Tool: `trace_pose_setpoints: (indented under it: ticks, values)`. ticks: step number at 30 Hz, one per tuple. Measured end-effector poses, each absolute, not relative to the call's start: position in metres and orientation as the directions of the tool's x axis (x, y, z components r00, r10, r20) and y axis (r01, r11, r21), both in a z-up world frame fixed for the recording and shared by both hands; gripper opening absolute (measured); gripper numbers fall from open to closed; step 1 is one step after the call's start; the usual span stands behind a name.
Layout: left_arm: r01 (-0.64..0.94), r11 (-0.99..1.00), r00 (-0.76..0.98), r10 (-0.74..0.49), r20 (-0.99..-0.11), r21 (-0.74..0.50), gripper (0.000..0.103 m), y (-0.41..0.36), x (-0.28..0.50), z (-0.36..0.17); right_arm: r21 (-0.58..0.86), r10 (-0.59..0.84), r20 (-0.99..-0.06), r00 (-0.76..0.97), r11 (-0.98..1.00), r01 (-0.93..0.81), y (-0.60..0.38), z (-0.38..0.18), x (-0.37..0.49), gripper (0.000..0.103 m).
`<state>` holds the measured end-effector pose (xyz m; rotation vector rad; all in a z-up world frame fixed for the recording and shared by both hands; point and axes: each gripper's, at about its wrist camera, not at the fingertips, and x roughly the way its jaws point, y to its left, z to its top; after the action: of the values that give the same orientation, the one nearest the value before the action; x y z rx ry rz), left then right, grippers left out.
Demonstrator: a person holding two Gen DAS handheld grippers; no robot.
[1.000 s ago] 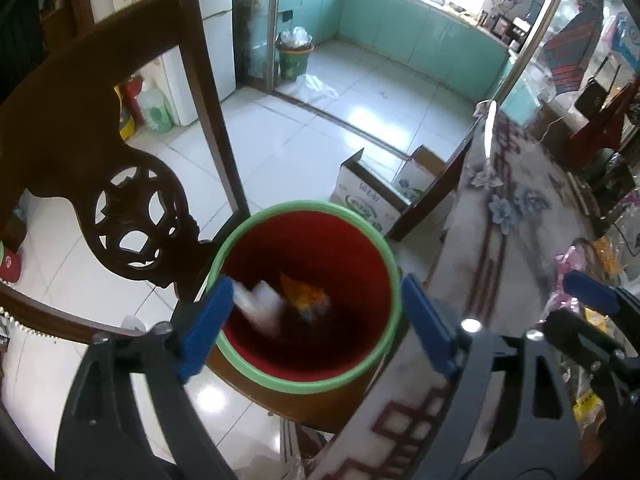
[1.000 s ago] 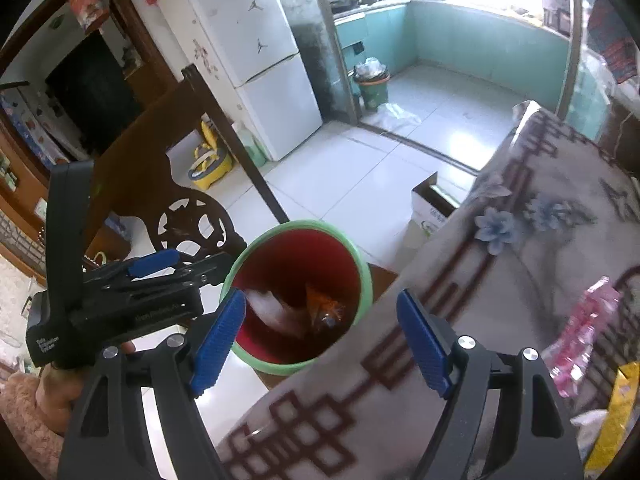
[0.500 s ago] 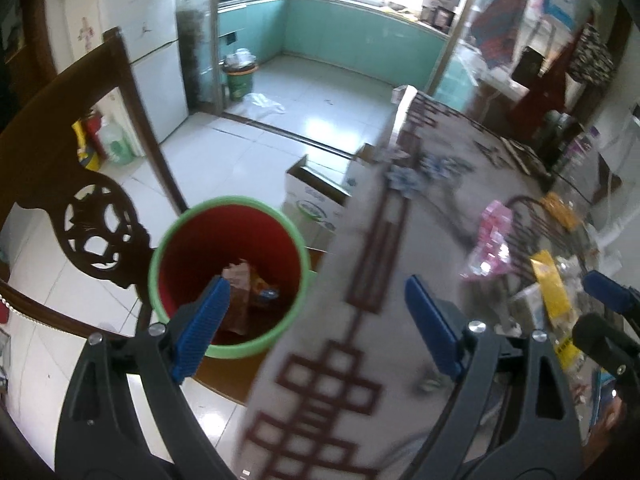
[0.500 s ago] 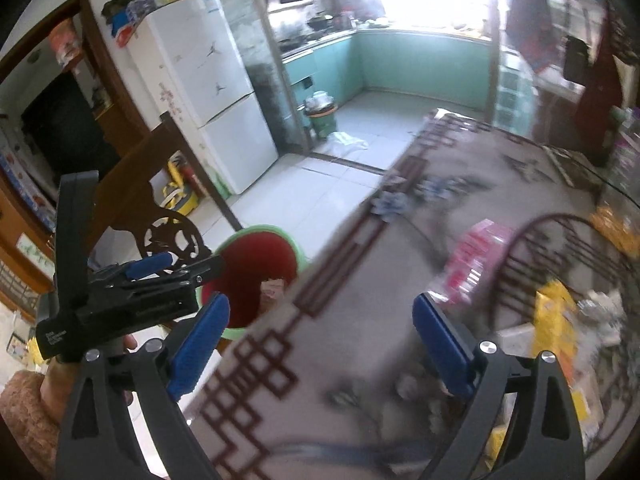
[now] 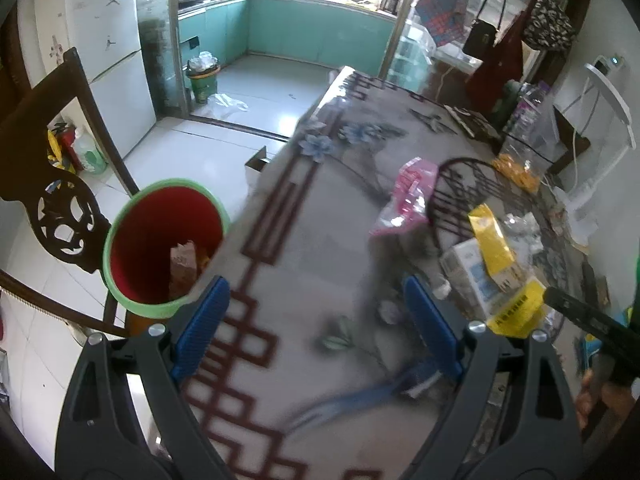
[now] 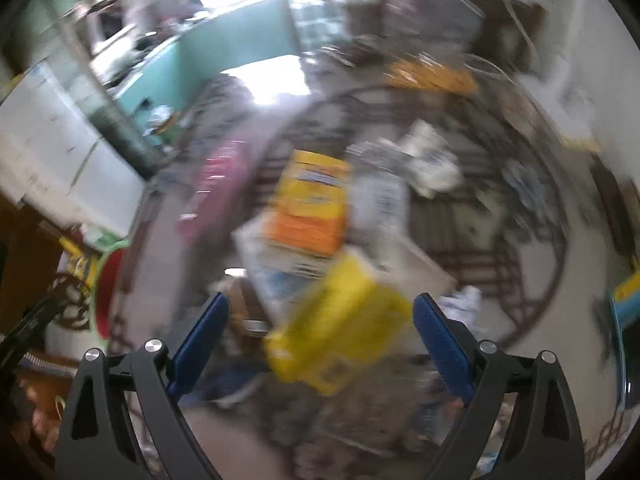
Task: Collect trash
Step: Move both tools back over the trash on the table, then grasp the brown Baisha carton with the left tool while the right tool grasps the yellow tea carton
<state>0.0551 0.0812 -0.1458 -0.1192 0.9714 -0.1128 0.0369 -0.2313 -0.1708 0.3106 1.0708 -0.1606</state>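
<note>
Two grippers, both empty: left gripper [image 5: 312,316] with jaws wide over the patterned tablecloth [image 5: 320,240]; right gripper [image 6: 320,344], jaws just opened wide, above a blurred yellow wrapper [image 6: 340,320]. Red bin [image 5: 160,240] beside table edge, holding scraps.

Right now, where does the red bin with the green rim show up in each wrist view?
Left wrist: red bin at left of centre, beside the table edge, trash inside.
Right wrist: red bin, blurred, at the far left edge.
Shared landmark: pink packet on the table.
</note>
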Motion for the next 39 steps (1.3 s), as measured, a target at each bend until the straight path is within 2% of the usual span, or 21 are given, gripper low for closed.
trace_pose_setpoints:
  ticks: [9,11,20,21,22,23,25,27,31,33,35,36,37,39]
  values:
    - [0.041,0.99,0.547,-0.137,-0.826,-0.138,0.087,0.059,0.037,-0.15,0.219,0.095,-0.92,0.379,0.929,0.298,-0.255,-0.211,0.045,0.09]
    - [0.033,0.99,0.549,-0.134,-0.825,-0.139,0.087,0.057,0.034,-0.148,0.206,0.087,-0.922,0.378,0.935,0.287,-0.254,-0.215,0.047,0.095]
    - [0.043,0.991,0.54,-0.133,-0.831,-0.13,0.087,0.035,0.033,-0.148,0.123,0.066,-0.926,0.372,0.984,0.13,-0.233,-0.223,0.068,0.096]
    - [0.05,0.991,0.539,-0.134,-0.832,-0.128,0.087,0.033,0.034,-0.149,0.112,0.065,-0.926,0.372,0.988,0.105,-0.229,-0.224,0.069,0.092]
    - [0.059,0.99,0.536,-0.137,-0.833,-0.125,0.087,0.028,0.034,-0.149,0.102,0.064,-0.926,0.372,0.991,0.082,-0.226,-0.224,0.069,0.081]
    - [0.065,0.99,0.533,-0.139,-0.835,-0.123,0.087,0.024,0.035,-0.15,0.11,0.076,-0.922,0.379,0.992,0.068,-0.224,-0.222,0.069,0.077]
    - [0.077,0.989,0.521,-0.146,-0.841,-0.124,0.089,0.016,0.038,-0.154,0.153,0.119,-0.907,0.405,0.987,0.055,-0.227,-0.215,0.069,0.06]
    - [0.095,0.988,0.493,-0.154,-0.856,-0.123,0.089,0.004,0.043,-0.165,0.193,0.152,-0.892,0.425,0.98,0.055,-0.233,-0.209,0.068,0.049]
    - [0.142,0.981,0.417,-0.181,-0.891,-0.133,0.089,-0.018,0.053,-0.191,0.217,0.164,-0.868,0.469,0.974,0.062,-0.245,-0.196,0.064,0.043]
    - [0.148,0.976,0.367,-0.206,-0.907,-0.162,0.089,-0.029,0.062,-0.207,0.219,0.164,-0.86,0.482,0.974,0.059,-0.249,-0.19,0.063,0.043]
    - [0.135,0.974,0.337,-0.22,-0.916,-0.184,0.089,-0.033,0.069,-0.217,0.23,0.165,-0.847,0.505,0.971,0.067,-0.255,-0.184,0.061,0.052]
    - [0.125,0.973,0.326,-0.225,-0.918,-0.194,0.089,-0.035,0.074,-0.222,0.232,0.163,-0.842,0.515,0.97,0.074,-0.258,-0.181,0.06,0.058]
    - [0.111,0.973,0.315,-0.229,-0.921,-0.203,0.089,-0.038,0.08,-0.228,0.233,0.156,-0.838,0.524,0.969,0.085,-0.263,-0.178,0.06,0.07]
    - [0.095,0.977,0.311,-0.212,-0.926,-0.192,0.089,-0.045,0.09,-0.237,0.232,0.137,-0.83,0.541,0.966,0.111,-0.271,-0.174,0.058,0.08]
